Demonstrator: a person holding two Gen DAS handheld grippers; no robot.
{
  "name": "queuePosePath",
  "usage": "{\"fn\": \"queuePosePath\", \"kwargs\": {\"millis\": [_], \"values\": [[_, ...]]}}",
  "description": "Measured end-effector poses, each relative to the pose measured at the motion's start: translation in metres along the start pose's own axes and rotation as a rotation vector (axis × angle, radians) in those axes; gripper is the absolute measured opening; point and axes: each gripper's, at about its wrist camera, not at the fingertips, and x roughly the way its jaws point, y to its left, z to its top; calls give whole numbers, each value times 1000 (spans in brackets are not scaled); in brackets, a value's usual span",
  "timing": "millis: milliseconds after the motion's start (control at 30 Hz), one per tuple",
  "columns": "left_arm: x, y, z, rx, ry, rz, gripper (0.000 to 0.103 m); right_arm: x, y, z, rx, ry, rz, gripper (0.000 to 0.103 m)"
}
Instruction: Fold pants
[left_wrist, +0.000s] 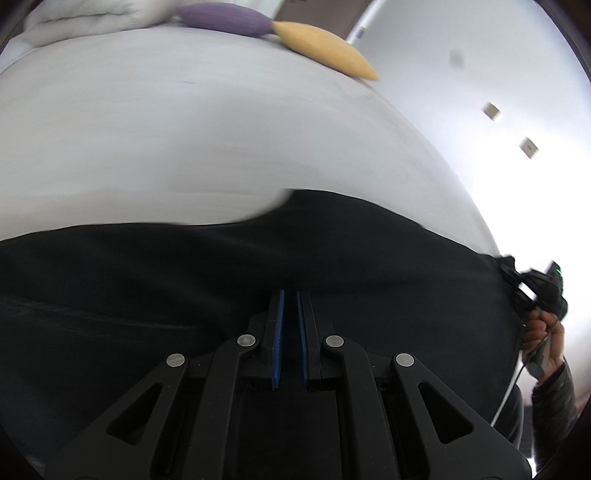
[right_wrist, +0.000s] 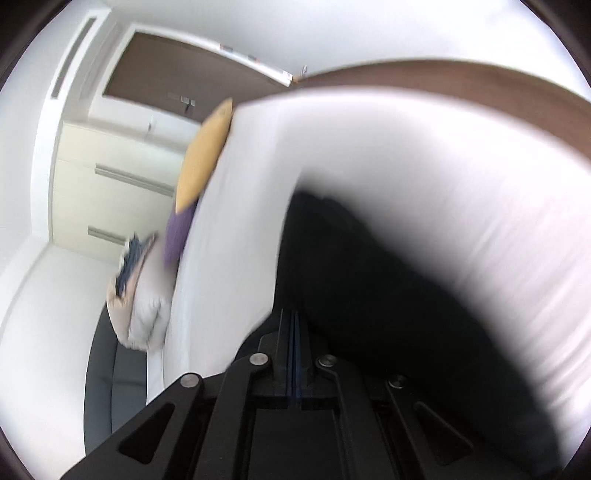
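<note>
1. Right now, nearest in, the left claw (left_wrist: 290, 295) has its blue pads almost together over the black pants (left_wrist: 221, 277). A thin dark slit shows between them, and I cannot tell whether cloth is pinched in it.
2. The right claw (right_wrist: 294, 314) is fully closed, pads flush. The pants' edge runs right beside its tips, but no fabric is clearly caught.
3. The pants lie spread across the near part of the white bed (left_wrist: 184, 129).
4. Risk: if either claw holds only one layer or nothing, the cloth likely slips during the fold and bunches crookedly. Both views are blurred, so fast motion could worsen this.
5. Risk: the pants reach the bed's right edge, so an overpull may drag them off.
6. Only the left view shows the hand (left_wrist: 545, 339) at that right edge.
7. Only the right view shows the far drawers (right_wrist: 110, 177) and a clothes pile (right_wrist: 140, 302).
8. Both views show the yellow cushion (left_wrist: 325, 48) far back.
</note>
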Motion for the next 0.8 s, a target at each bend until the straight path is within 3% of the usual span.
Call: {"fn": "queuePosePath", "kwargs": {"millis": [100, 167, 233, 267, 333, 400, 467, 567, 600, 667, 800], "values": [[-25, 29, -6, -55, -40, 34, 7, -27, -22, 19, 30, -85, -40, 0], [-39, 39, -10, -80, -63, 39, 7, -54, -43, 23, 81, -138, -119, 0], [-58, 38, -15, -63, -90, 137, 7, -86, -49, 17, 92, -172, -118, 9], [-67, 32, -17, -45, -109, 149, 7, -93, -43, 13, 72, -180, -108, 9], [-81, 16, -19, -28, -146, 114, 7, -92, -7, -11, -12, -168, -57, 13], [-79, -10, -23, -3, -149, 86, 7, -88, 17, -33, -79, -124, 22, 32], [-63, -34, -29, 11, -119, 77, 7, -65, 39, -58, -136, -30, 80, 38], [-20, -61, -47, 20, -15, 92, 7, -16, 54, -90, -156, 91, 76, 38], [-16, -61, -52, 23, -14, 102, 7, -6, 45, -92, -131, 119, 41, 29], [-17, -57, -63, 22, -47, 95, 7, -5, 26, -89, -104, 109, 19, 2], [-18, -54, -54, -11, -41, 81, 7, -56, -13, -76, -26, -15, -37, 0]]}}
